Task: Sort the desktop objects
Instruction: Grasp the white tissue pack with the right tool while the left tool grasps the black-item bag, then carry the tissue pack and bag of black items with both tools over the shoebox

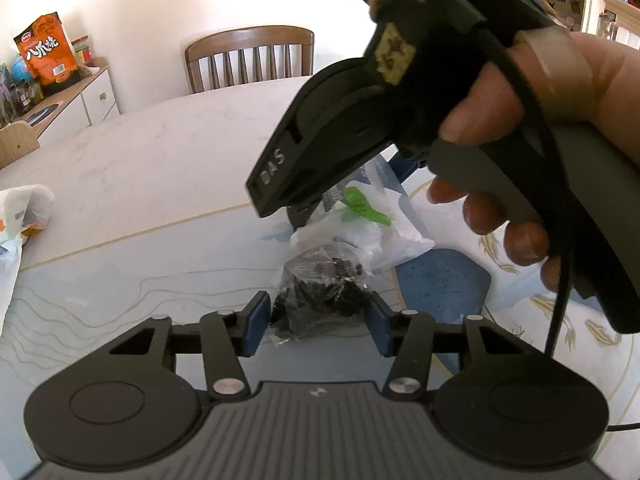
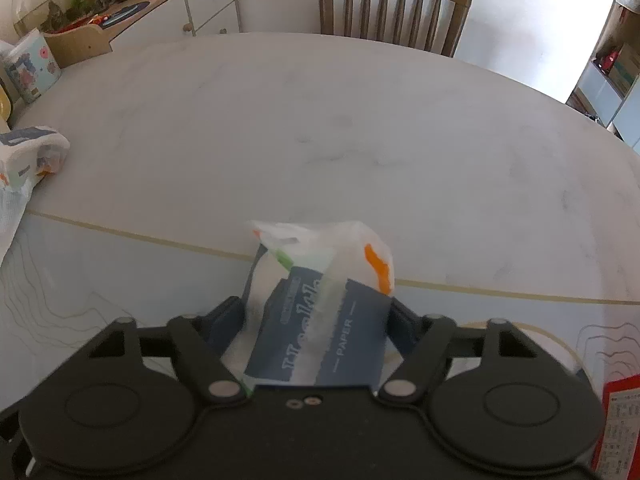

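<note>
While the left gripper (image 1: 316,326) sits spread with a clear bag of dark bits (image 1: 320,296) between its blue pads, touching or not I can't tell, the right gripper (image 2: 316,326) pinches a white tissue pack (image 2: 320,300) with a navy label above the table (image 2: 360,140).

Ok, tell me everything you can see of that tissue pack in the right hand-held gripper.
The tissue pack is a soft white plastic-wrapped bundle with a dark blue label reading "PAPER" and orange and green marks near its top. It sits tilted between the fingers of the right hand-held gripper, which press both its sides. In the left wrist view it hangs above the clear bag of dark pieces.
</note>
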Demonstrator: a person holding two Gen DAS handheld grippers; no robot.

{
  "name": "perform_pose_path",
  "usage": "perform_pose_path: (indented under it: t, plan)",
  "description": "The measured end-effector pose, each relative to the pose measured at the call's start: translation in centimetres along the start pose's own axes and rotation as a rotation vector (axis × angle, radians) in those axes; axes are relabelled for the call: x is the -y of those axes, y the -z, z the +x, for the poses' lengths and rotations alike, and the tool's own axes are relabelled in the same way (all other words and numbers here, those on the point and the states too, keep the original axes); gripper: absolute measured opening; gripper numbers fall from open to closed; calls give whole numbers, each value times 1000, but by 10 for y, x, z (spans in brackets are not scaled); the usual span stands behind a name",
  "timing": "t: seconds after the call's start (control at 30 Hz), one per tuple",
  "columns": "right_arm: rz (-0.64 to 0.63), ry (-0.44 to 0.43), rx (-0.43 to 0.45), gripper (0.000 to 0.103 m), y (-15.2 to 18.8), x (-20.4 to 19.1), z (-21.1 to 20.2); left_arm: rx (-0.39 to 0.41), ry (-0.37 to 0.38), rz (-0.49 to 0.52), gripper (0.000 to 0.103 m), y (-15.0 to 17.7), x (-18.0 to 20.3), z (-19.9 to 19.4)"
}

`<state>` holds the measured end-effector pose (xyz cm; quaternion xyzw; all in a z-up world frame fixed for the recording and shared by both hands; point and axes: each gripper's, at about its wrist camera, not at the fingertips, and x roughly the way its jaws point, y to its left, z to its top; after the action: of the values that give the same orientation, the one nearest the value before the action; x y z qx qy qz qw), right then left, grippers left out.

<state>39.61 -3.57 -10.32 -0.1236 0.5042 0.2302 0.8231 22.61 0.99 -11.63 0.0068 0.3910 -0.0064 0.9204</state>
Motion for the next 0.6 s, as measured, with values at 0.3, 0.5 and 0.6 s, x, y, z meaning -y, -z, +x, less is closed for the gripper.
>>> perform_pose_path:
  t: [0.3,0.5,0.6]
  plan:
    - [32,13,-14,55,6,19,-12,4,29,-28,41,1,-11,-4]
    - [47,28,-22,49,18,29,-24,-3,50,-40,37,3,-14,-8]
    - [51,27,-29,48,28,31,-29,-6,56,-40,37,5,-13,-12]
